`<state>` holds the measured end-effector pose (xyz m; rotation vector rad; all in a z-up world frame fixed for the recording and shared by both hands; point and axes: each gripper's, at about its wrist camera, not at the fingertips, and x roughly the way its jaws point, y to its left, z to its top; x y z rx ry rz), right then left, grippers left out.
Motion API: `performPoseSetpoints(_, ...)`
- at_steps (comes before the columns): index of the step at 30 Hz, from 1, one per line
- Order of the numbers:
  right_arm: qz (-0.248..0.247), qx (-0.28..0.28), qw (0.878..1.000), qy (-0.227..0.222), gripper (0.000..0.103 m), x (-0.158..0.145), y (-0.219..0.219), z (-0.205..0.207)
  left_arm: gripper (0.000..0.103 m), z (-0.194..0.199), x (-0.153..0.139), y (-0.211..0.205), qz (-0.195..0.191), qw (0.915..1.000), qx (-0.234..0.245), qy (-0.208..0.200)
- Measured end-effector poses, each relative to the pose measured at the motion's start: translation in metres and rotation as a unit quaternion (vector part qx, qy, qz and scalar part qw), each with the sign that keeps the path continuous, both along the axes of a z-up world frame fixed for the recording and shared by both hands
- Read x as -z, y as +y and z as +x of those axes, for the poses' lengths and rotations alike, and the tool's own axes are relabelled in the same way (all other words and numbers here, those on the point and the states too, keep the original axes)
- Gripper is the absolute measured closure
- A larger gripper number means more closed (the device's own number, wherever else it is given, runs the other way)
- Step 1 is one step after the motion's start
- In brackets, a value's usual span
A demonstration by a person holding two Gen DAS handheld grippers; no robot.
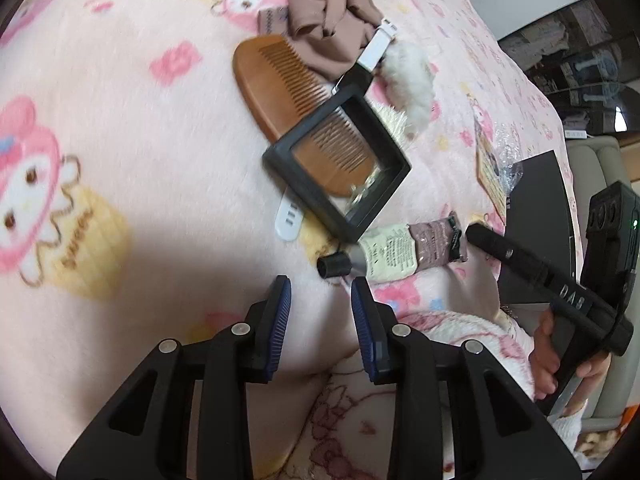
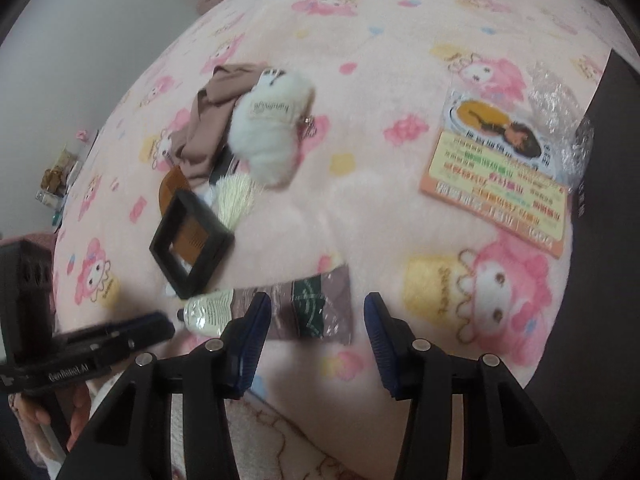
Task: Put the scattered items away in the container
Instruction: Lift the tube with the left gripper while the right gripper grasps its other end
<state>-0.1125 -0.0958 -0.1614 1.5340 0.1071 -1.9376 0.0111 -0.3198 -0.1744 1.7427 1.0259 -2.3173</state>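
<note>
Scattered items lie on a pink cartoon blanket (image 1: 120, 140). A cream tube (image 1: 396, 254) with a black cap lies just beyond my open, empty left gripper (image 1: 320, 304); it also shows in the right wrist view (image 2: 272, 312), just ahead of my open, empty right gripper (image 2: 316, 320). A black square frame (image 1: 338, 166) rests on a wooden comb (image 1: 276, 84). Brown cloth (image 1: 336, 16), a white watch strap (image 1: 378, 46) and a white fluffy toy (image 2: 272, 128) lie farther off. A dark container (image 2: 600, 200) sits at the right edge.
A printed card (image 2: 500, 176) and crinkled clear plastic (image 2: 560, 112) lie beside the dark container. A pale brush (image 2: 236, 200) lies by the frame (image 2: 190, 248). The right gripper's body (image 1: 560, 280) shows in the left wrist view. A wall stands far left.
</note>
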Motion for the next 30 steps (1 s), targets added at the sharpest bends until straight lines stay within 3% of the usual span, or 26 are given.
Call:
performPoseSetpoints(6,0.037,-0.008,0.999,0.017,0.062,0.017,-0.021,-0.006,0.075,-0.008,0.007,-0.003,0.013,0.9996,-0.021,0.016)
performPoseSetpoints(9,0.024,-0.015,1.0,-0.003,0.064,0.018,-0.02,-0.001,0.074,-0.014,0.004,-0.002,0.037,0.9985,-0.017,0.035)
performPoseSetpoints(16,0.017,-0.023,0.999,-0.023,0.064,0.011,-0.009,0.009,0.071,-0.01,0.004,-0.004,0.021,0.9992,-0.025,0.024)
performPoseSetpoints(19,0.048,-0.029,0.998,-0.007,0.059,0.018,-0.012,0.01,0.063,-0.011,0.008,-0.006,0.032,0.9988,-0.029,0.022)
performPoseSetpoints(22,0.048,-0.028,0.998,-0.004,0.054,0.018,-0.016,0.01,0.058,-0.014,0.011,-0.004,0.041,0.9985,-0.029,0.023)
performPoseSetpoints(30,0.045,-0.02,0.999,0.007,0.052,0.016,-0.026,0.001,0.058,-0.023,0.016,0.002,0.038,0.9992,-0.007,0.011)
